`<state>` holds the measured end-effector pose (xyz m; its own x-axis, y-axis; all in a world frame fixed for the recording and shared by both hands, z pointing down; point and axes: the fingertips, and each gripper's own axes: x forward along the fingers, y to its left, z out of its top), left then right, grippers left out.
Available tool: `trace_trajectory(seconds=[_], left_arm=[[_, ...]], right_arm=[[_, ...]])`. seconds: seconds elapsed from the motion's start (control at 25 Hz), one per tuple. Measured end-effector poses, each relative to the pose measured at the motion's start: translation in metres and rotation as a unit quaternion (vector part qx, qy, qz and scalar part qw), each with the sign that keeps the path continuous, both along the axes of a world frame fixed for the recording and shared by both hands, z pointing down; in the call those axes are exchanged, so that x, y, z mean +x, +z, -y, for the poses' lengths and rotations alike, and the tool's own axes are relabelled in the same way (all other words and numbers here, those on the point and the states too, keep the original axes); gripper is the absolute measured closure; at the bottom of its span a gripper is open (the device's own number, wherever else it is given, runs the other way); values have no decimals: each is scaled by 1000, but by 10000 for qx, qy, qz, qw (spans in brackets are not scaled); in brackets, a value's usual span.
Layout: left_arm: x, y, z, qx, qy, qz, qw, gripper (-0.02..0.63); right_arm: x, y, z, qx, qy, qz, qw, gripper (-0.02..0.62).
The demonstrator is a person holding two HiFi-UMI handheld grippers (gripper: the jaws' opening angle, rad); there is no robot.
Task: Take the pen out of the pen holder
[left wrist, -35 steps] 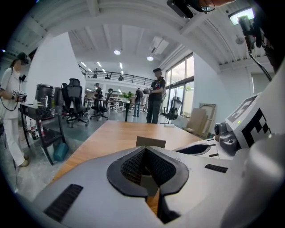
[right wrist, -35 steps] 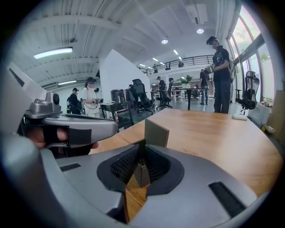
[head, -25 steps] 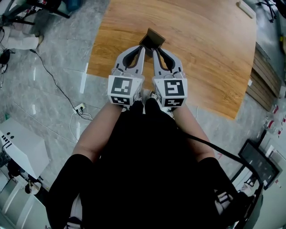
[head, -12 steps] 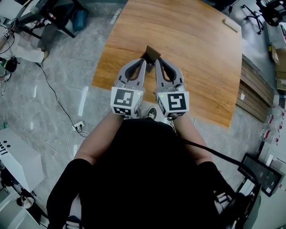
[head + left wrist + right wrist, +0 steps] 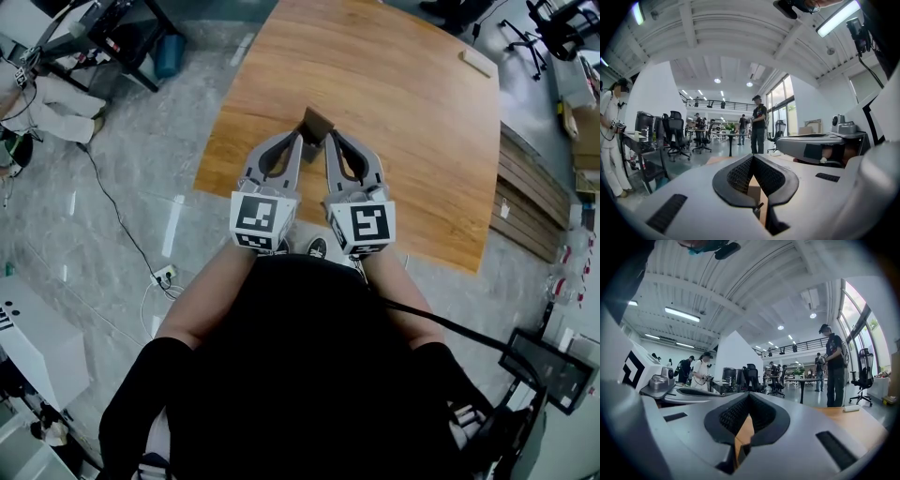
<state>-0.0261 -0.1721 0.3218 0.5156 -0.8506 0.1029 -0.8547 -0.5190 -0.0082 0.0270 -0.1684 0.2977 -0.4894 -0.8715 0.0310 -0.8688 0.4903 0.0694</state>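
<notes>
A small brown pen holder (image 5: 317,121) stands on the wooden table (image 5: 412,141), not far from its near edge. No pen can be made out in it. My left gripper (image 5: 298,140) and right gripper (image 5: 330,140) are held side by side, and their tips reach the holder's near side. Both are shut with nothing between the jaws. In the left gripper view the left gripper (image 5: 753,157) has its tips together, with brown surface showing through the gap behind them. The right gripper (image 5: 749,395) looks the same in the right gripper view.
A pale bar (image 5: 478,63) lies at the table's far right corner. Stacked boards (image 5: 530,202) lie on the floor to the right, and a cable with a power strip (image 5: 165,276) to the left. Standing people (image 5: 759,123) and office chairs (image 5: 675,136) fill the room beyond.
The head view has shifted, so the table sits a little further right and up in the picture. Both grippers stay shut, side by side at the holder.
</notes>
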Motion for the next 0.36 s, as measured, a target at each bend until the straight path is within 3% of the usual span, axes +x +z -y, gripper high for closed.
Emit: trace_trajectory(seconds=[0.36], left_arm=[[0,2,-4,9,63,-28,10000,606]], right_arm=[[-3,1,-6,14,13,7,10000,581]])
